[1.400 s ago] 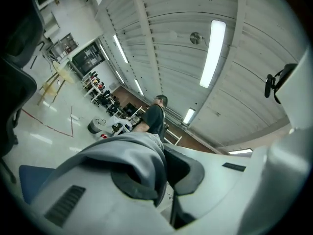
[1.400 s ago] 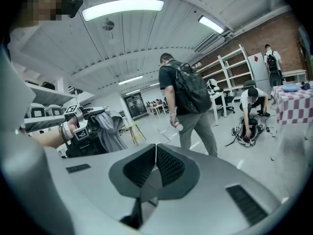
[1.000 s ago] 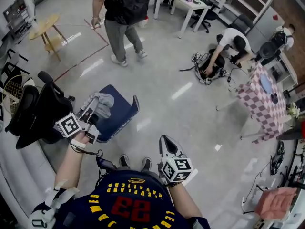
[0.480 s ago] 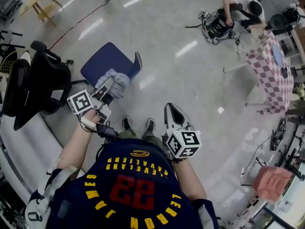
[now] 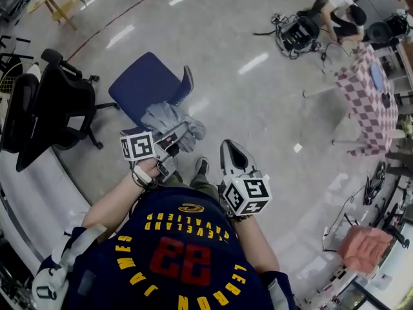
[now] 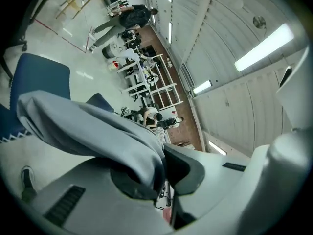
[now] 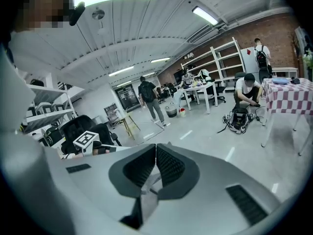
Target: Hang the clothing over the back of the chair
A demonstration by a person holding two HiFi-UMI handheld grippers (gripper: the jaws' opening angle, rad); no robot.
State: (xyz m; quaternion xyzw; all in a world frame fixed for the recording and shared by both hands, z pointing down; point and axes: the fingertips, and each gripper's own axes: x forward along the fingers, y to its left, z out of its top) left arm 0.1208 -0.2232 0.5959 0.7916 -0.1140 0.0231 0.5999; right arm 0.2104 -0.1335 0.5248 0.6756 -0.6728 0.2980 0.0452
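- a second ago the left gripper (image 5: 179, 132) was out by the black office chair (image 5: 55, 105); now it has come in and down, close in front of the person's legs.
- the grey garment (image 5: 162, 116) has travelled with it: before it was bunched over the seat of the blue chair (image 5: 145, 81), now it hangs at the near edge of that seat, not on the chair's back, which runs along the seat's right edge.
- i cannot tell whether the cloth touches the seat.
- the left gripper's jaws are clamped on a fold of the garment, which drapes out over them in the left gripper view.
- the right gripper (image 5: 231, 150) has stayed where it was, low by the person's right side, its jaws together with nothing between them.
- the standing person seen at the top of the head view a second ago is no longer in that view.
- counted: two grippers, one garment, two chairs close by (one blue, one black).
- further off in the head view: one checked table (image 5: 362, 102) at the right and one person crouching (image 5: 341, 10) beyond it.
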